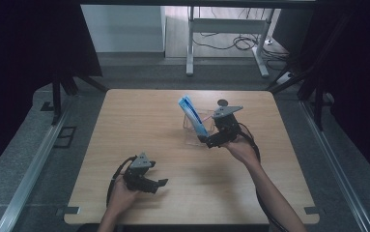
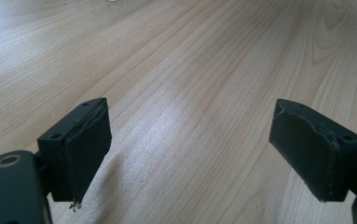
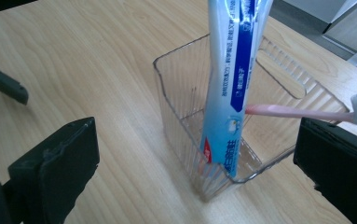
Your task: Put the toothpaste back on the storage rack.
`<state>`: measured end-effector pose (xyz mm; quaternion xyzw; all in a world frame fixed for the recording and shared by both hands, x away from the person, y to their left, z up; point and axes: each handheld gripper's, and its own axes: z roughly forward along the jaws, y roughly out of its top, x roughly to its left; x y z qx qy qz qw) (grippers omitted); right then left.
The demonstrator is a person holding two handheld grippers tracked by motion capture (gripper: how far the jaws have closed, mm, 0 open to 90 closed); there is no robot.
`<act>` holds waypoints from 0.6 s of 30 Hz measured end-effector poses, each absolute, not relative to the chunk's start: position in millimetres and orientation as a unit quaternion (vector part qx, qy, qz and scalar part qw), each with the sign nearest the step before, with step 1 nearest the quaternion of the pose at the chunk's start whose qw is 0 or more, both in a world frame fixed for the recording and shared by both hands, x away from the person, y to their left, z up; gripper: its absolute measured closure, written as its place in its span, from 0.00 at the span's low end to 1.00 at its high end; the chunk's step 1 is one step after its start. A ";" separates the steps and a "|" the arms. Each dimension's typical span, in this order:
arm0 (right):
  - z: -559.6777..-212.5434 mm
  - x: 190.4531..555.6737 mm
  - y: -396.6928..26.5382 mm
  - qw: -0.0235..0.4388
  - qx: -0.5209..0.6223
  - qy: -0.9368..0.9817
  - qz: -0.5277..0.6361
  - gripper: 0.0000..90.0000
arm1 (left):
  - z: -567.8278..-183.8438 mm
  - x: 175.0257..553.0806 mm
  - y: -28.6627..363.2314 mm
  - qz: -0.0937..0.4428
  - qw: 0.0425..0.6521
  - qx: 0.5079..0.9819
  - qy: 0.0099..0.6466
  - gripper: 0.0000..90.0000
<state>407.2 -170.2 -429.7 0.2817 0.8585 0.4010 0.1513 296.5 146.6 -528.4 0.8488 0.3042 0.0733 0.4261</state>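
Toothpaste box (image 3: pixel 229 84) stands tilted in the clear bin (image 3: pixel 181 93) mid-bench, pink toothbrush (image 3: pixel 297 112) beside it. Right gripper (image 3: pixel 195 163) fingers apart, just short of the bin. Left gripper (image 2: pixel 190 149) fingers apart, idle. I judge the box light, crushable, slick: I'd pinch its flat faces.

A blue toothpaste tube (image 3: pixel 232 84) and pink toothbrush (image 3: pixel 302 112) lean inside the clear bin (image 3: pixel 181 93), jaws apart.

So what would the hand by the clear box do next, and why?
Probably draw the right tongs back a little. Their jaws stand open, apart from the toothpaste tube, which already leans inside the clear box beside a pink toothbrush. Nothing is gripped, so backing away without knocking the box seems the sensible small step.
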 end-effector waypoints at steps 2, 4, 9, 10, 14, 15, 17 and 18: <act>-430.3 404.3 -171.8 0.151 0.281 0.858 0.403 0.00 | -528.3 296.2 146.7 0.073 0.426 0.848 0.305 0.14; -431.4 401.2 -173.5 0.148 0.281 0.858 0.403 0.00 | -528.3 296.2 146.7 0.073 0.426 0.848 0.305 0.14; -435.4 394.1 -178.4 0.145 0.281 0.860 0.401 0.00 | -528.5 296.3 146.5 0.073 0.426 0.849 0.305 0.14; -436.2 392.7 -179.5 0.144 0.282 0.860 0.400 0.00 | -528.6 296.3 146.4 0.074 0.427 0.848 0.305 0.14; -439.7 387.6 -184.5 0.142 0.285 0.859 0.402 0.00 | -528.6 296.2 146.5 0.074 0.427 0.848 0.306 0.14; -440.5 386.5 -186.0 0.143 0.285 0.858 0.402 0.00 | -528.6 296.3 146.5 0.074 0.427 0.848 0.305 0.14; -442.3 384.1 -188.9 0.141 0.286 0.858 0.403 0.00 | -528.6 296.2 146.4 0.074 0.427 0.848 0.304 0.14; -443.2 382.9 -190.3 0.142 0.287 0.858 0.402 0.00 | -528.6 296.2 146.3 0.074 0.427 0.848 0.305 0.14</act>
